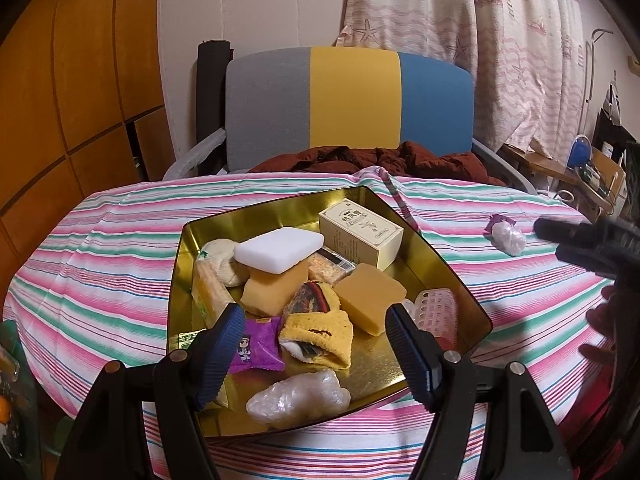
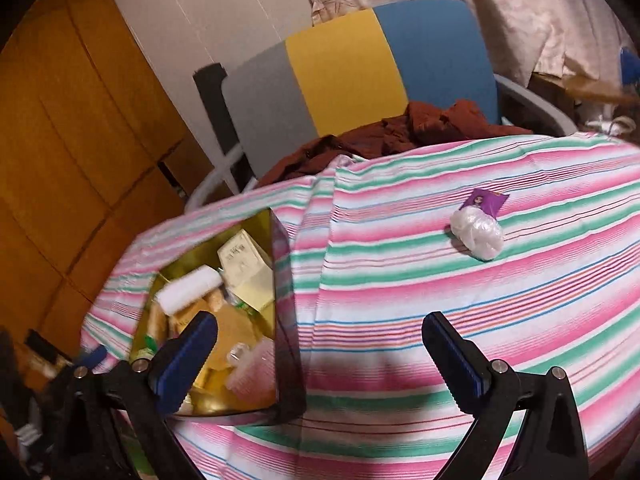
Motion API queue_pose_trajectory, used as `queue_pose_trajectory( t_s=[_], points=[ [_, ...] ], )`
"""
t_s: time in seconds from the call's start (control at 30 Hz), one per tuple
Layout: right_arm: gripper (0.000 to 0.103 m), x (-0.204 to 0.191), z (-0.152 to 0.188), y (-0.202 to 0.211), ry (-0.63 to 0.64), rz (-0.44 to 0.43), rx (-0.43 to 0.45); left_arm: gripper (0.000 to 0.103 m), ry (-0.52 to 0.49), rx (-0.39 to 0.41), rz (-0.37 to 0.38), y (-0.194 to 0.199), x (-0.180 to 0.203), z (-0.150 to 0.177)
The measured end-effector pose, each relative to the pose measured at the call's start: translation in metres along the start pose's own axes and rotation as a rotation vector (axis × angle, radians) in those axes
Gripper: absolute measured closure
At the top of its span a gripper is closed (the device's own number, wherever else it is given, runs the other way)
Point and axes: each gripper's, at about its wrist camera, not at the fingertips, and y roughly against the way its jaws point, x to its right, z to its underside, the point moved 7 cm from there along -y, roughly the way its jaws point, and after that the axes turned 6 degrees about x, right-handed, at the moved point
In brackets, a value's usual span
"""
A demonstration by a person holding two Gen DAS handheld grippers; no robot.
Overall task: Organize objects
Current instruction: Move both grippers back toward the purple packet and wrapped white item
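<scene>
The left tool (image 1: pixel 316 344) hung low over the near end of the gold tin (image 1: pixel 180 248), its two blue pads spread wide with nothing between them. Under it lay a purple packet (image 1: pixel 256 350), a yellow pouch (image 1: pixel 320 336) and a clear plastic wad (image 1: pixel 298 398). Further back in the tin sat a white sponge (image 1: pixel 278 250) on a tan block (image 1: pixel 276 290), a second tan block (image 1: pixel 370 294), a cream box (image 1: pixel 360 232) and a pink holed roller (image 1: pixel 436 312) against the right wall.

The right tool (image 2: pixel 320 354) was held above the striped table (image 2: pixel 440 280), just right of the tin, tilted and likewise open and empty. Well ahead of it, out on the cloth, a second plastic wad (image 2: pixel 478 236) lay touching a small purple packet (image 2: pixel 484 202). A few dark fingertips (image 1: pixel 600 320) showed at the right edge of the left camera's view.
</scene>
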Motion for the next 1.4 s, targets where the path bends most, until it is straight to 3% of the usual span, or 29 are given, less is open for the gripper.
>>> queue_pose_trajectory(
  t_s=[0.37,0.57,0.73,0.9,0.93,1.1,1.23,1.4],
  points=[
    [0.000,0.020,-0.019,0.005,-0.326,-0.344,-0.030,0.029,-0.027,-0.007,0.020,-0.003,0.013,-0.001],
    [0.000,0.019,-0.027,0.013,-0.370,-0.457,-0.004,0.029,-0.037,-0.022,0.027,-0.008,0.018,0.001],
    [0.000,0.024,-0.033,0.015,-0.339,-0.413,0.038,0.029,-0.048,-0.035,0.030,-0.011,0.022,0.003],
    [0.000,0.038,-0.051,0.027,-0.269,-0.287,0.258,0.029,-0.058,-0.043,0.024,-0.013,0.024,0.002],
    [0.000,0.041,-0.054,0.025,-0.284,-0.277,0.259,0.029,-0.059,-0.042,0.022,-0.013,0.024,0.000],
    [0.000,0.056,-0.063,0.001,-0.313,-0.274,0.182,0.029,-0.072,-0.036,0.023,-0.014,0.030,-0.007],
    [0.000,0.058,-0.054,-0.030,-0.290,-0.313,-0.021,0.029,-0.097,-0.015,0.034,-0.015,0.040,-0.018],
    [0.000,0.086,-0.071,-0.032,-0.236,-0.223,0.007,0.029,-0.141,0.028,0.065,-0.018,0.064,-0.044]
  ],
)
